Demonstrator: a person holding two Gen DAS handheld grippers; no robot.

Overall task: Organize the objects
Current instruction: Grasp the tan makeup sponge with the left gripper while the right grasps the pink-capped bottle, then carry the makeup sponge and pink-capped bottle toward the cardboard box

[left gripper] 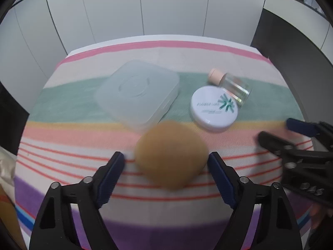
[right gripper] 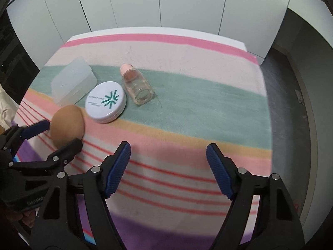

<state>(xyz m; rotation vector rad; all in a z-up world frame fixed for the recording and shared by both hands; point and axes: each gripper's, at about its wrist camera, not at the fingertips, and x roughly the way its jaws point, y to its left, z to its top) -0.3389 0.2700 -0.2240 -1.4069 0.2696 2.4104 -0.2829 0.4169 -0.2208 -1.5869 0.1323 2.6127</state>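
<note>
A table draped in a striped cloth (right gripper: 187, 112) carries 4 things, all toward its left half as the right wrist camera sees it. A frosted, translucent plastic box (left gripper: 137, 93) with its lid on lies on the green stripe, nearest the left edge. Just right of it sits a round white compact (right gripper: 105, 102) with a teal star-like mark on its lid, flat on the cloth where the green stripe meets the yellow and pink ones. Behind and to the right of the compact, a clear glass bottle (right gripper: 137, 87) with a pale pink cap lies on its side on the green stripe, cap toward the far edge; whether it touches the compact cannot be told. A tan, egg-shaped makeup sponge (left gripper: 171, 154) sits between the blue-padded fingers of the left gripper (left gripper: 166, 158), in front of the box toward the near edge. Its right pad is at the sponge's side, while a thin gap shows at the left pad in the left wrist view, so a firm grip cannot be told. The right gripper (right gripper: 168, 152) hangs over the red-lined band near the middle of the near edge, jaws standing wide with only cloth between them.
</note>
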